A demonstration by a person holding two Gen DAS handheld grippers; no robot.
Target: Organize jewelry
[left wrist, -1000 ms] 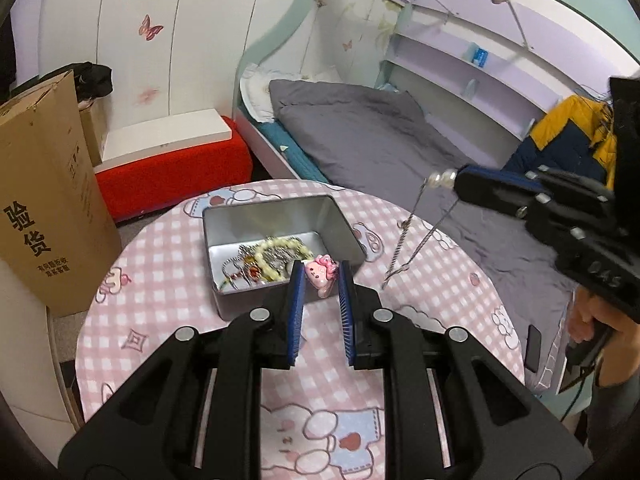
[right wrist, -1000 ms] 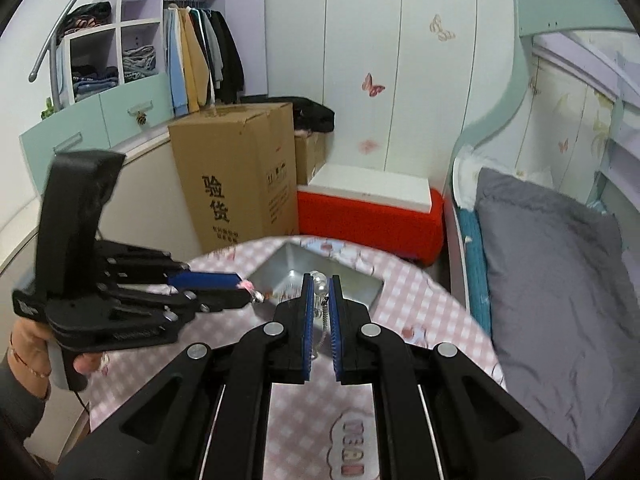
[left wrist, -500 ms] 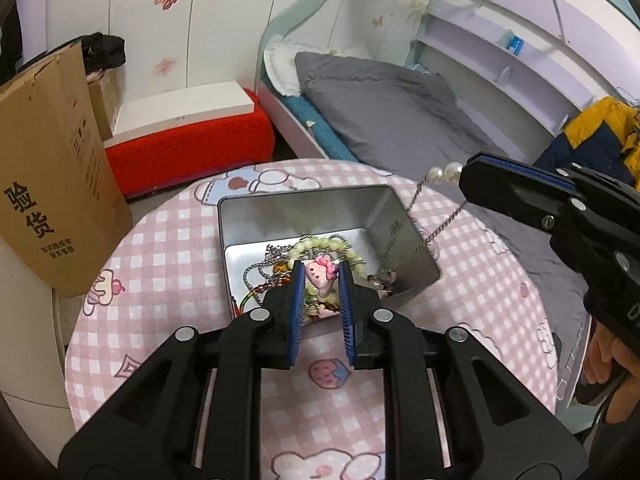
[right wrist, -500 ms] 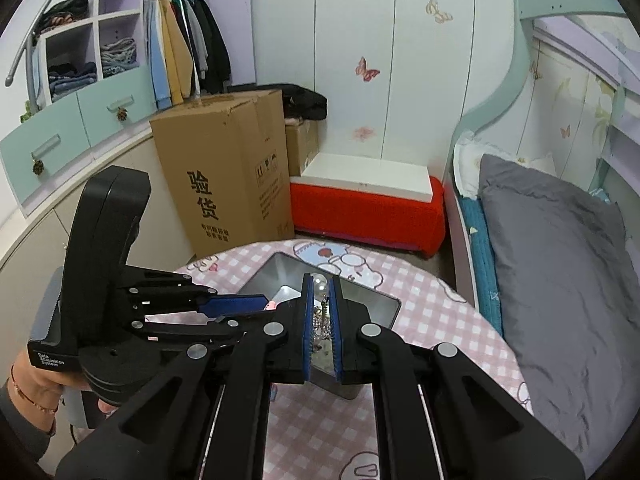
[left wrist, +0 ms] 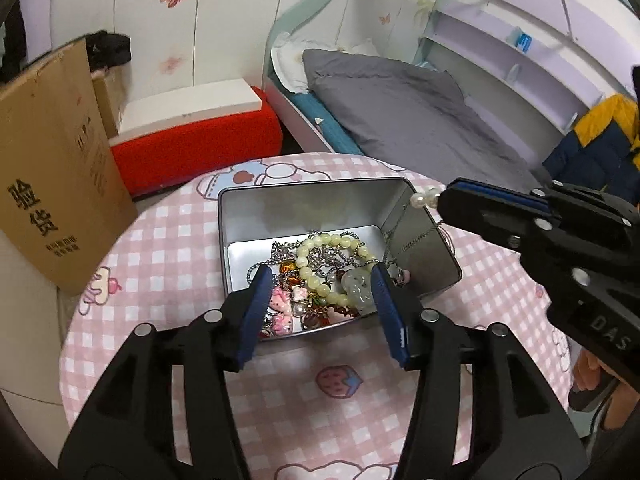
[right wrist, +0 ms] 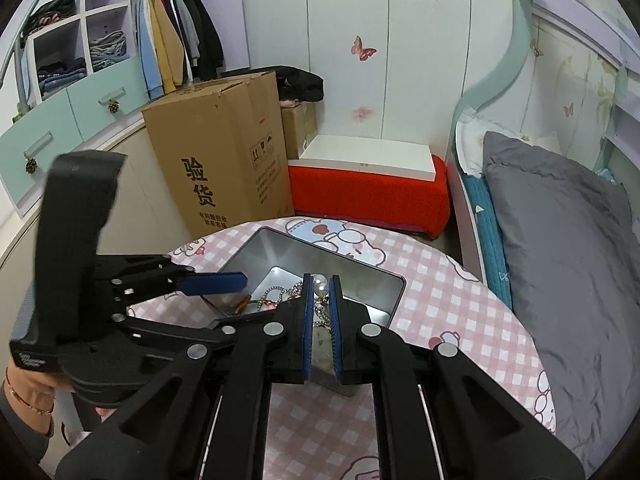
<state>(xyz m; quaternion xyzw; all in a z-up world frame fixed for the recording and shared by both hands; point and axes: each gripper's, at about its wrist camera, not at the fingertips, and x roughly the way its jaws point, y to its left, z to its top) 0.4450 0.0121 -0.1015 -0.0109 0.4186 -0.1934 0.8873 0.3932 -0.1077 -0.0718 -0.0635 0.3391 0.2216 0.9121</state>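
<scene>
A silver tin box (left wrist: 304, 208) stands on the round pink checked table (left wrist: 160, 248); it holds a pale bead bracelet (left wrist: 320, 248), chains and pink cartoon charms (left wrist: 280, 300). My left gripper (left wrist: 320, 296) is open and empty just above the box's near edge. My right gripper (right wrist: 320, 286) is shut on a pearl necklace (right wrist: 319, 282); its pearls (left wrist: 424, 199) stick out over the box's right wall and its chain (left wrist: 400, 236) hangs into the box. The box also shows in the right wrist view (right wrist: 360, 280).
A tall cardboard box (right wrist: 224, 152) stands left of the table. A red bench with a white top (left wrist: 192, 132) is behind it. A bed with a grey quilt (left wrist: 400, 108) lies to the right. The table edge curves close on all sides.
My left gripper has opened and the pink charm it held now lies in the box. My right gripper has brought the pearl necklace over the box, chain hanging inside.
</scene>
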